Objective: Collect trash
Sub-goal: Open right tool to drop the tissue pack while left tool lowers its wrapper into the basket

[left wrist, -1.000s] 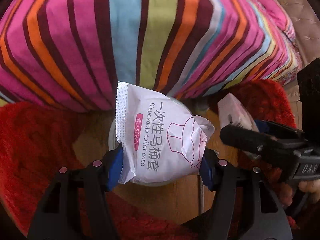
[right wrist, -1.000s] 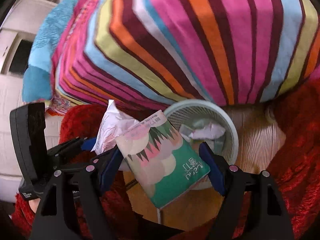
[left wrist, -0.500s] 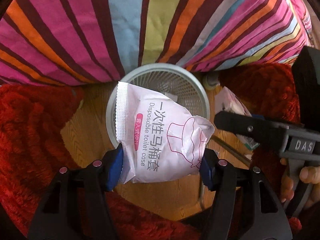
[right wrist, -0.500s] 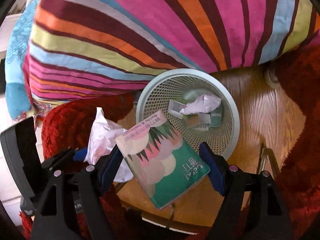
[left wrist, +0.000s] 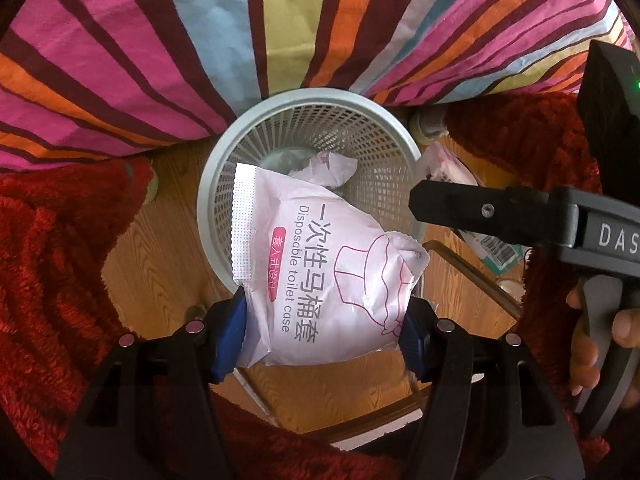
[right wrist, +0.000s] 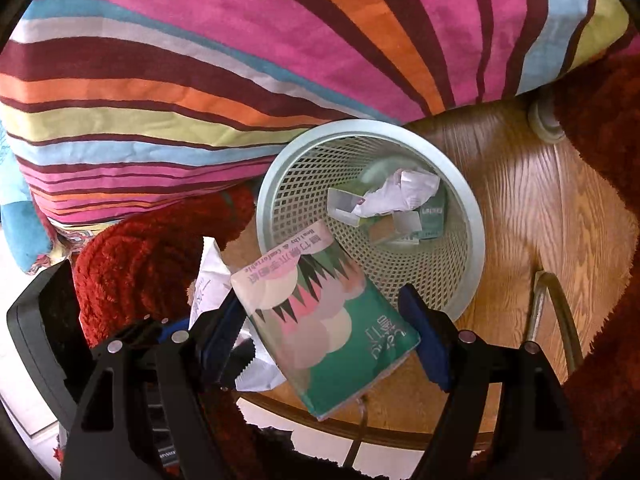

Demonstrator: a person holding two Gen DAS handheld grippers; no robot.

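Note:
My left gripper [left wrist: 322, 334] is shut on a white packet printed "Disposable toilet case" [left wrist: 320, 276], held above the near rim of a pale mesh waste basket [left wrist: 224, 184]. My right gripper [right wrist: 324, 334] is shut on a green tissue pack with pink and cream circles [right wrist: 324, 328], just left of and over the basket's [right wrist: 474, 240] near rim. Crumpled white paper [right wrist: 400, 194] and small cards lie at the basket's bottom. The right gripper's black body [left wrist: 520, 216] shows at the right of the left wrist view, with a hand [left wrist: 600, 344] on it.
A striped, many-coloured quilt [left wrist: 280, 32] hangs over the bed just behind the basket. Red shaggy fabric [left wrist: 52, 264] lies on both sides of the wooden floor [right wrist: 540, 208]. A curved wooden and metal frame [right wrist: 552, 312] runs under the grippers.
Both grippers have sunk and tipped downward; the basket, first hidden or at the edge, now lies open below them. Each keeps its packet.

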